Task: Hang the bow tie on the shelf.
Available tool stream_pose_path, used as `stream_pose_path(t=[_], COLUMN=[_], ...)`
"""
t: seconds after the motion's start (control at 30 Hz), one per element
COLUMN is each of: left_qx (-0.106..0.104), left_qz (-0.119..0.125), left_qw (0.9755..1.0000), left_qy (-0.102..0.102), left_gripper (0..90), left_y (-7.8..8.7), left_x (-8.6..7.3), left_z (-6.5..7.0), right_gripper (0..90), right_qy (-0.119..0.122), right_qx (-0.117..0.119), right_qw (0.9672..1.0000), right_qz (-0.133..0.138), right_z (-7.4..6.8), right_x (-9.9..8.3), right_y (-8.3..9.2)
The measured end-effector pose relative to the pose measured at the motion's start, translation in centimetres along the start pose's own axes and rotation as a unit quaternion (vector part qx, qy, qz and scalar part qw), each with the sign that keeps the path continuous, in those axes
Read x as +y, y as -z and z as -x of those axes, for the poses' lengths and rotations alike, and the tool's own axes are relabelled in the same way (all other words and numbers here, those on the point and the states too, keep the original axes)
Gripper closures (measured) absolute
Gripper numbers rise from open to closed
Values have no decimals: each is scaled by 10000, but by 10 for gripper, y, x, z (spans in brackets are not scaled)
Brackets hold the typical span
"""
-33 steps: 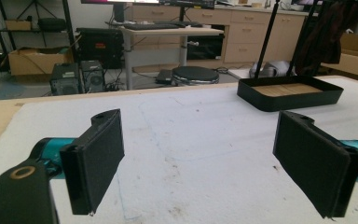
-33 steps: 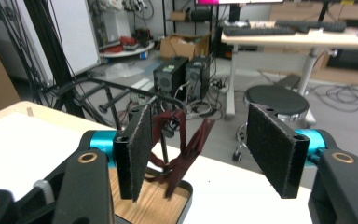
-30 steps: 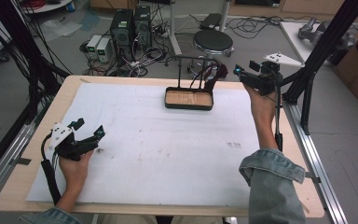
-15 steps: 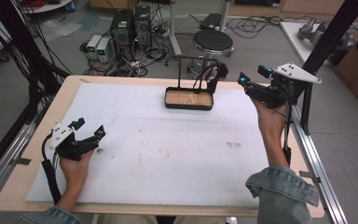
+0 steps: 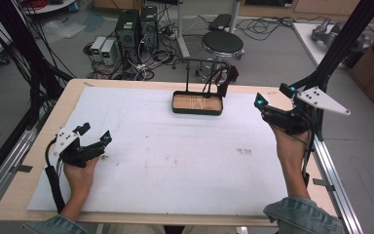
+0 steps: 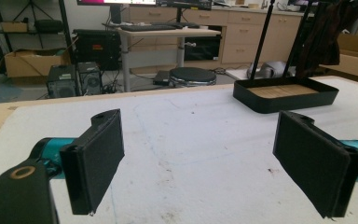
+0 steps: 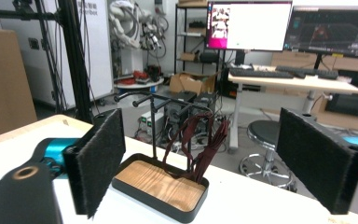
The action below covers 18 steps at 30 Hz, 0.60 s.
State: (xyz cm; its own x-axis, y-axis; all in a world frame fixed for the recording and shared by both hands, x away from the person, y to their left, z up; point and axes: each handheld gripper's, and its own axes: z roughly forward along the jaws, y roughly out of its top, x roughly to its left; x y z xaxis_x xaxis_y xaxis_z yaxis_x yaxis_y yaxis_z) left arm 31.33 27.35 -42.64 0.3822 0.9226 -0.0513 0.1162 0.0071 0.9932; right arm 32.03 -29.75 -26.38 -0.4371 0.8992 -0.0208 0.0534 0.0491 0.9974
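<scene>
While both grippers' felt-padded jaws gape wide and empty — left gripper [image 5: 93, 142] lower left, right gripper [image 5: 272, 108] at right — a black wood-floored tray [image 5: 197, 103] sits upper centre on the paper-covered desk [image 5: 185, 161].

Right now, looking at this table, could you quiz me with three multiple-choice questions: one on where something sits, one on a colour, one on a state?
1. Where is the black tray with the wooden floor?
A. at the table's far edge, near the middle
B. beside the person's left hand
C. on the floor

2. What colour are the straps hanging from the tray's rack?
A. bright yellow
B. dark red-brown
C. white

3. How does the left gripper stand?
A. shut on a strap
B. shut on nothing
C. open, holding nothing

Answers: 1 A, the high view shows it far from both hands. 2 B, the right gripper view shows them dark red-brown. 3 C, its pads stand wide apart over bare paper.
</scene>
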Motion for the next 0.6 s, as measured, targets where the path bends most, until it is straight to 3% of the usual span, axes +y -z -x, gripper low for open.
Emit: stream_pose_path(t=[0.6], left_qx=[4], left_qz=[-3], left_qw=[10000], left_qy=[-7], left_gripper=[165], left_y=[1], left_x=[0], left_z=[0], right_gripper=[114], right_qy=[-1], right_qx=[-159], right_qw=[9993], right_qz=[330], right_z=[-13], right_x=[-74], right_y=[39])
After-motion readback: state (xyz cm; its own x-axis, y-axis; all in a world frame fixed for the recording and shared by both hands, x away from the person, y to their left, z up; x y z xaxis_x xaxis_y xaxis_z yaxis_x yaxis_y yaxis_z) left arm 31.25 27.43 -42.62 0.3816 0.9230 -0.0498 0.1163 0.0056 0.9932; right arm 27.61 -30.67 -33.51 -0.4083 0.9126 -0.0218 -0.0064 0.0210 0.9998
